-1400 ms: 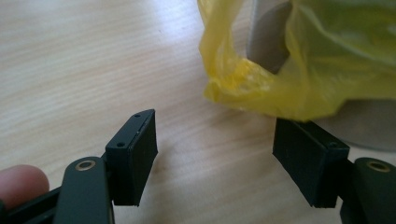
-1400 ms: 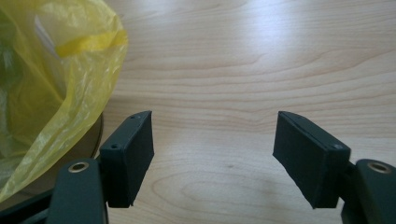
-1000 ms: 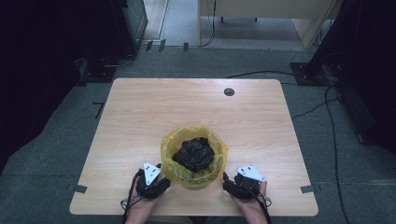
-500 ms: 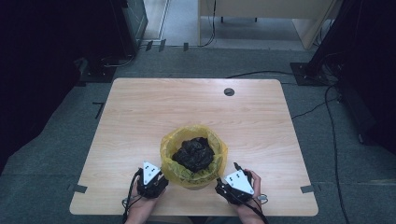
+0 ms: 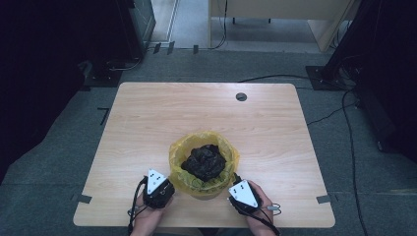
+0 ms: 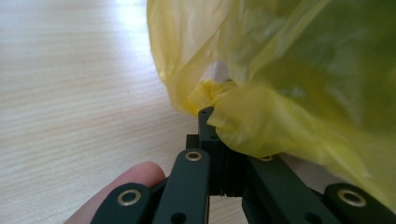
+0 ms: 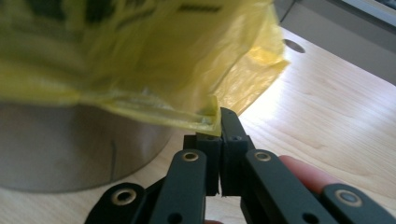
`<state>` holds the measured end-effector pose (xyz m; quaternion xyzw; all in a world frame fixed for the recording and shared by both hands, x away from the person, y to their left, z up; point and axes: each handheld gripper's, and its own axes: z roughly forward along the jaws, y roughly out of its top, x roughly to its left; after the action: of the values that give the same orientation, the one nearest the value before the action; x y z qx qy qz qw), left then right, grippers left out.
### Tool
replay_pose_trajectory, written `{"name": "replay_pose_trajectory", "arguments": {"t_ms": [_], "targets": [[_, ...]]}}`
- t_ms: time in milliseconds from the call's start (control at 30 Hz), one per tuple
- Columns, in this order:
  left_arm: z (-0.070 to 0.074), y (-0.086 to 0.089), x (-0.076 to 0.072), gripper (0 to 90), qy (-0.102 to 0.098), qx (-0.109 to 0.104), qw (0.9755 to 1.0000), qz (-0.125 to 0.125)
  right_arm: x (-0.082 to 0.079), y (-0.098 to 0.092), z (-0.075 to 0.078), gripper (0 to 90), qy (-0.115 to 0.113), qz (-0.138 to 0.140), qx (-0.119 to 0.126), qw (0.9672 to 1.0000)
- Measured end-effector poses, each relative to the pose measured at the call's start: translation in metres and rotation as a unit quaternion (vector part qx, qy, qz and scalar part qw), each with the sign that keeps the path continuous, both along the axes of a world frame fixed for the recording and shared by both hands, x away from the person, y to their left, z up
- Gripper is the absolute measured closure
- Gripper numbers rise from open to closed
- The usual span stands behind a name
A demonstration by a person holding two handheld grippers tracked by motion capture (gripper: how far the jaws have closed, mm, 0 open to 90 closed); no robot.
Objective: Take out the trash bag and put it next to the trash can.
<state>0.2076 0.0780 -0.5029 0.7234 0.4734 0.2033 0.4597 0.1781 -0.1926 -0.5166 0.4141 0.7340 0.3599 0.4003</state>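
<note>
Grey carpet surrounds one light wooden table point(image 5: 147, 128), which carries one round metal bin point(image 7: 70, 149) lined with one yellow plastic bag point(image 5: 179, 157) near the person's edge. One dark crumpled bundle point(image 5: 204, 161) sits inside. Two grippers flank it: the left gripper point(image 6: 208, 116) is clamped on a bunched fold of the bag, and the right gripper point(image 7: 219, 116) pinches the bag's hanging edge.

Black cables point(image 5: 295, 78) trail over grey carpet point(image 5: 64, 147) beyond the wooden table point(image 5: 162, 118).
</note>
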Motion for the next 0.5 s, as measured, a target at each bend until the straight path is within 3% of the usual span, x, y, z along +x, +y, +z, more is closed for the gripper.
{"name": "replay_pose_trajectory", "arguments": {"t_ms": [133,300,433,500], "targets": [[0.017,0.002,-0.009,90.0,-0.039,-0.004,0.9992,0.006,-0.007,-0.004,0.018,90.0,-0.014,-0.014,0.03,0.9994],[0.04,0.001,-0.021,90.0,-0.091,0.003,0.9956,0.024,-0.019,-0.005,0.043,90.0,-0.054,-0.023,0.062,0.9963],[0.06,0.003,-0.024,90.0,-0.12,0.01,0.9922,0.032,-0.024,0.0,0.062,90.0,-0.097,-0.014,0.052,0.9938],[0.071,0.003,-0.027,90.0,-0.142,0.021,0.989,0.033,-0.024,0.001,0.07,90.0,-0.109,-0.013,0.052,0.9926]]}}
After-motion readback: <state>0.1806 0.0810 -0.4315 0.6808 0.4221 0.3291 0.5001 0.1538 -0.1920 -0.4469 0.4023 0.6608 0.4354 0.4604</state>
